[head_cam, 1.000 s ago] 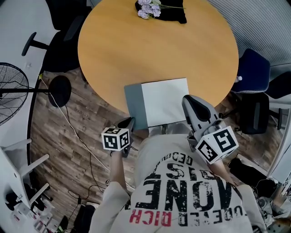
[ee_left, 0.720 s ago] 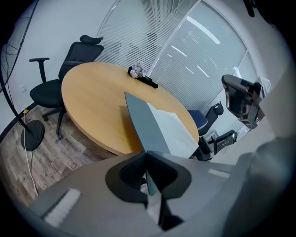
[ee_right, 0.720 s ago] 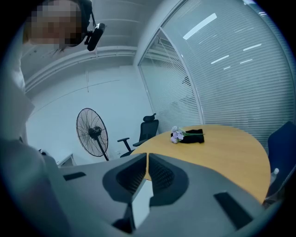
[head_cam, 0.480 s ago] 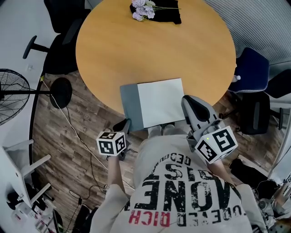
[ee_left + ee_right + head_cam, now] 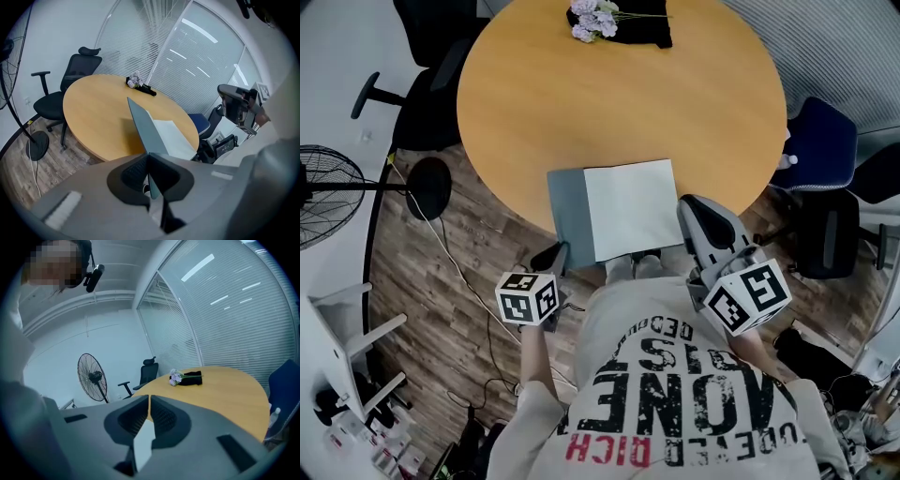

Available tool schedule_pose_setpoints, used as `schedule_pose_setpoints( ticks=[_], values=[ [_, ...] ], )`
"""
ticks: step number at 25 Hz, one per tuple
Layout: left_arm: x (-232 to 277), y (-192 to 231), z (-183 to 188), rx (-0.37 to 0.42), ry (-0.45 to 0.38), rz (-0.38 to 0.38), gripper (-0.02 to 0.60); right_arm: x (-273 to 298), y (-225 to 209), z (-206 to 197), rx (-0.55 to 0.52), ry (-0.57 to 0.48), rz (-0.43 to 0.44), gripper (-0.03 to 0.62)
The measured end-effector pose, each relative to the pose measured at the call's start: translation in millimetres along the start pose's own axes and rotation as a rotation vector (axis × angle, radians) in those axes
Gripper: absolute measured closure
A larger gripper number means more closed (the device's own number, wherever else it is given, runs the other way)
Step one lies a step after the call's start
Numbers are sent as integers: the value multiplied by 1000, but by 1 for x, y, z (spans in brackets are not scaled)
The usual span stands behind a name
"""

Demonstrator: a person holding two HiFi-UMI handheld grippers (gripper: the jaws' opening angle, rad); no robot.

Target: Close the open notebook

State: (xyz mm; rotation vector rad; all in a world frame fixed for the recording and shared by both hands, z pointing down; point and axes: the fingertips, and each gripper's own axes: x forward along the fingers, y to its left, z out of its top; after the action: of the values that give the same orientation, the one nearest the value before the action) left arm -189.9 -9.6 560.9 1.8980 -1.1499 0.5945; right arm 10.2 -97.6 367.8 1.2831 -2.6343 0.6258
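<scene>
The notebook lies open at the near edge of the round wooden table [image 5: 581, 103], with its grey cover [image 5: 566, 211] at the left and a white page [image 5: 628, 206] at the right. My left gripper [image 5: 555, 255] is shut on the cover's near left corner. In the left gripper view the cover [image 5: 143, 126] rises tilted out of the closed jaws of the left gripper [image 5: 149, 157]. My right gripper [image 5: 689, 211] sits at the page's right edge. In the right gripper view a white sheet [image 5: 143, 446] lies between the closed jaws of the right gripper [image 5: 149, 399].
Purple flowers [image 5: 592, 17] lie on a black cloth [image 5: 642, 28] at the table's far side. A black office chair [image 5: 431, 56] and a standing fan [image 5: 328, 187] are at the left, a blue chair [image 5: 820, 141] at the right. Cables run over the wooden floor.
My left gripper has risen a little, taking the grey cover's corner up with it. The right gripper has shifted slightly beside the page.
</scene>
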Motion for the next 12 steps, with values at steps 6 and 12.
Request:
schedule_pose_setpoints(
  ticks=[6,12],
  values=[
    [-6,-6,8,2,-19,3,561,-2,0,2,5,-2,2,574],
    [-6,-13,12,11,-30,2,561,-7,-5,1,8,-8,-1,574]
  ],
)
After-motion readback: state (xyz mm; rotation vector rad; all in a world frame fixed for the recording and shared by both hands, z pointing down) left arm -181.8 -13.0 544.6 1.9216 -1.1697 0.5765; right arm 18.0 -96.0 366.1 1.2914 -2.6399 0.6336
